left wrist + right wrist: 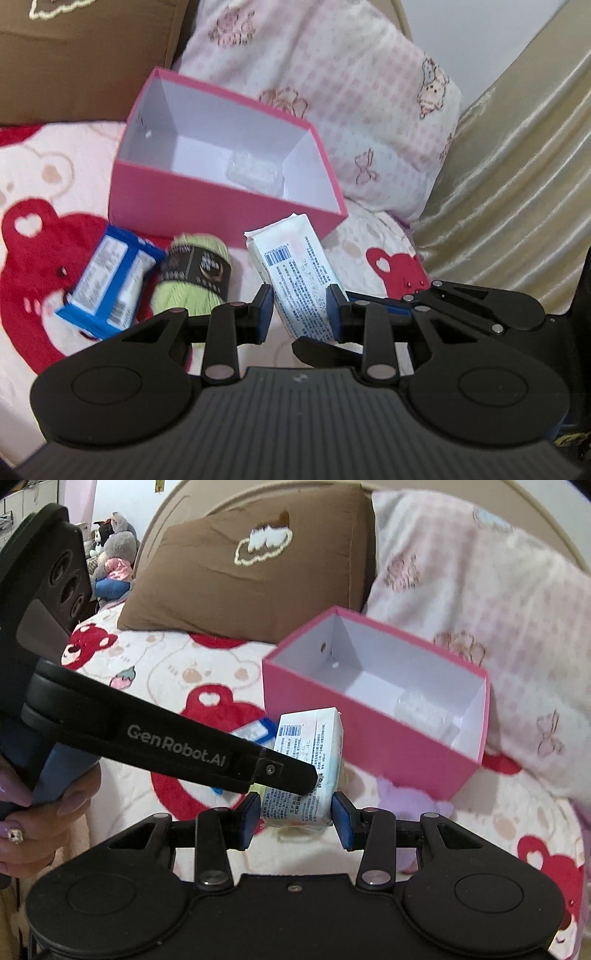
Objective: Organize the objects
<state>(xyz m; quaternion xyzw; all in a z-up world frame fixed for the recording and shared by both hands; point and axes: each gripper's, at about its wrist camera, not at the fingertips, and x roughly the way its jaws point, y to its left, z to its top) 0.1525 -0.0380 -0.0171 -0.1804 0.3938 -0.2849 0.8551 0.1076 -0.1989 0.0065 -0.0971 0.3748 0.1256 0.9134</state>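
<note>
A white tissue pack with a barcode stands tilted on the bed in front of an open pink box. My left gripper has its blue pads on both sides of the pack's lower end. My right gripper also closes on the same pack from the other side. The pink box holds a clear plastic item. A blue and white carton and a green yarn skein lie left of the pack.
The bedspread is white with red bears. A brown pillow and a pink patterned pillow lie behind the box. A gold curtain hangs at the right. Plush toys sit far left.
</note>
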